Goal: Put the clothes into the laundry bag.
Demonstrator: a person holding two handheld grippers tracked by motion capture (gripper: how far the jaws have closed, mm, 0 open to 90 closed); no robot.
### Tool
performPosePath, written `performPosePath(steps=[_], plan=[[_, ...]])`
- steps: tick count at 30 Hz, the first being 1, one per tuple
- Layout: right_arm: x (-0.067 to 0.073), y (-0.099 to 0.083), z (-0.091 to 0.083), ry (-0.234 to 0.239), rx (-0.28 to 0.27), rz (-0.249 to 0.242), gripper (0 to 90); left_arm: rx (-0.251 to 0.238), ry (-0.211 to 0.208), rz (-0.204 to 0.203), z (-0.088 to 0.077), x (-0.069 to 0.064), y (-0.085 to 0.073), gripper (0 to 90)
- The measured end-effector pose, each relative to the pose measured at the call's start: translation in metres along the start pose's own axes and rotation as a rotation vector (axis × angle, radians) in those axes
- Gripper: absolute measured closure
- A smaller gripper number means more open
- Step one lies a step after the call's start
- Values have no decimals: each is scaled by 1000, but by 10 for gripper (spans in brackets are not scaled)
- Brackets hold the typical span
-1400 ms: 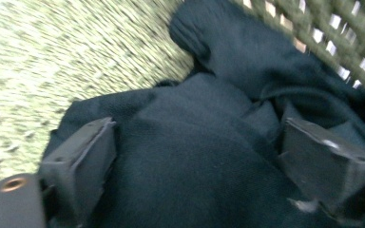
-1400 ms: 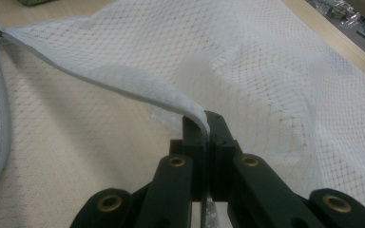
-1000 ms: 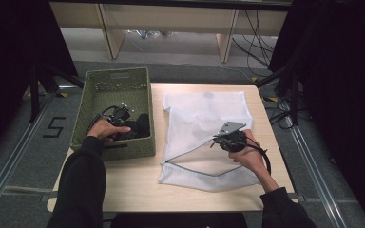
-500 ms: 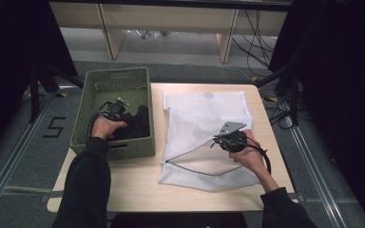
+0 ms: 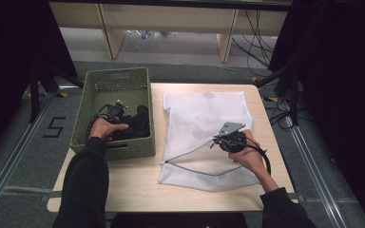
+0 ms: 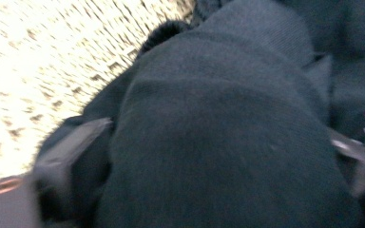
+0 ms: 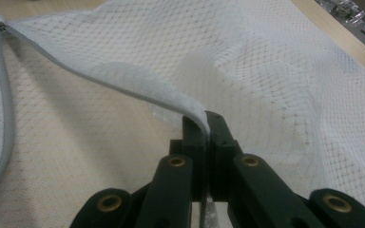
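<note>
A green slatted basket [image 5: 116, 73] stands at the table's left with dark clothes [image 5: 139, 124] heaped in it. My left gripper [image 5: 123, 114] reaches down into that heap. Its jaws have just been opening and stand wide, and a bulge of the dark garment [image 6: 218, 118] lies between them around the left gripper [image 6: 214, 152]; this view is blurred. A white mesh laundry bag [image 5: 204, 114] lies flat to the right. My right gripper [image 5: 217, 141] is shut on the bag's zip edge [image 7: 100, 78] and holds it lifted off the lower layer, as the right gripper [image 7: 206, 121] view shows.
The pale wooden table [image 5: 123, 190] has bare room in front of the basket and the bag. Both sleeved forearms come in from the bottom edge. Cables [image 5: 261, 42] and a low shelf lie on the floor beyond the table.
The left hand has shifted slightly within the basket over the dark clothes. The right hand and the lifted bag edge have stayed where they were.
</note>
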State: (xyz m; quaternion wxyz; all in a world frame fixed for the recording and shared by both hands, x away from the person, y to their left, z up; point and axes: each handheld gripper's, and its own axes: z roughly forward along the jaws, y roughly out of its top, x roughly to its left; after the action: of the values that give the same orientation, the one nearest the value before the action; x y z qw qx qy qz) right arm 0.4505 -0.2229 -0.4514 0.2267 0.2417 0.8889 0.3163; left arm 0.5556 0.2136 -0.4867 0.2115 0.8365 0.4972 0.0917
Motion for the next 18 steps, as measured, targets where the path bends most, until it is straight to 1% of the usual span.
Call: performPosePath(steps=[1,2,3,4,5,6,7,9,10,11,12,13,14,15,16,17,18], plan=[[0,0,0,0,0,-1,890,5,-26,3,5,-1,1,26],[2,-1,0,-5,5,17,890,17,-37,-4,5,-4,1,0],[1,-1,0,-5,6,15,889,11,-45,-25,6,-6,1,0],[-1,-1,1,0,1,-6,889,15,-47,-27,6,-6,2,0],[-1,-1,1,-3,1,0,889,23,-45,-13,6,-5,2,0],[-1,-1,1,-5,3,6,888,20,-42,-7,6,-5,1,0],[0,-1,0,-3,0,1,888,29,-28,61,5,-2,3,0],[0,-1,0,-3,1,1,888,23,-32,66,7,-2,2,0],[0,-1,0,-3,1,2,888,24,-14,41,7,-6,3,16],[0,-1,0,-3,1,4,888,32,-2,70,5,-6,4,67],[-1,0,0,-5,1,2,888,37,-5,51,3,-8,4,117],[0,0,-1,-3,-2,-4,890,37,-26,55,-1,-6,5,277],[0,0,-1,-3,-2,-4,890,37,-26,55,-1,-6,5,332],[0,-1,-1,0,1,0,890,30,-35,33,-4,-2,4,332],[0,-1,-1,-3,-3,-2,890,27,-53,-40,-5,-3,2,395],[0,-1,-1,-3,-1,13,891,21,-56,-38,-5,-1,2,449],[0,-1,-1,-3,-1,13,891,26,-55,-39,-6,-1,2,449]])
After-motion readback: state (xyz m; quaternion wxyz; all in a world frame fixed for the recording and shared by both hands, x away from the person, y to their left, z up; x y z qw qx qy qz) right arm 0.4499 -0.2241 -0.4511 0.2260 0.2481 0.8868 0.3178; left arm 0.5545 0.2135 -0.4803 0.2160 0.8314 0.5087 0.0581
